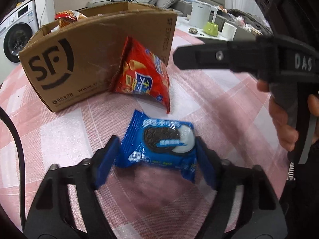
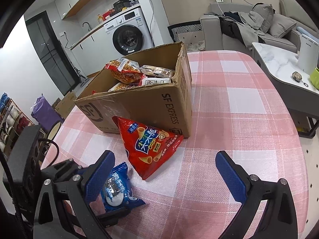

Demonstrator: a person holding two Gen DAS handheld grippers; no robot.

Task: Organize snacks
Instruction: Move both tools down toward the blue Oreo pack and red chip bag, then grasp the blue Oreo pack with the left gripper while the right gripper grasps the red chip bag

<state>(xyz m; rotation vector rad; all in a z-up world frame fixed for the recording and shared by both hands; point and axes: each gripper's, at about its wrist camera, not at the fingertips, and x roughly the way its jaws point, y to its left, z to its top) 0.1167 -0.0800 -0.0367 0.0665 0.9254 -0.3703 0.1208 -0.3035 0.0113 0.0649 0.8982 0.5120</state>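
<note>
**Two wrist views, one tabletop**

Left wrist view: mounted behind the left gripper [image 1: 157,159], looking steeply down and forward, very close to the pink checked tablecloth [image 1: 219,107]. Faces the long printed side of the cardboard box [image 1: 95,59], with a sofa and side table far behind. Crossed at right by the right gripper's body [image 1: 229,56].

Right wrist view: set behind the right gripper [image 2: 165,175], tilted down less closely, seeing over the box rim [image 2: 139,88] into its contents, toward a washing machine [image 2: 127,37].

Shared by both: box, red triangular snack bag [image 1: 143,73] [image 2: 151,147], blue cookie packet [image 1: 159,143] [image 2: 117,189], tablecloth.
</note>
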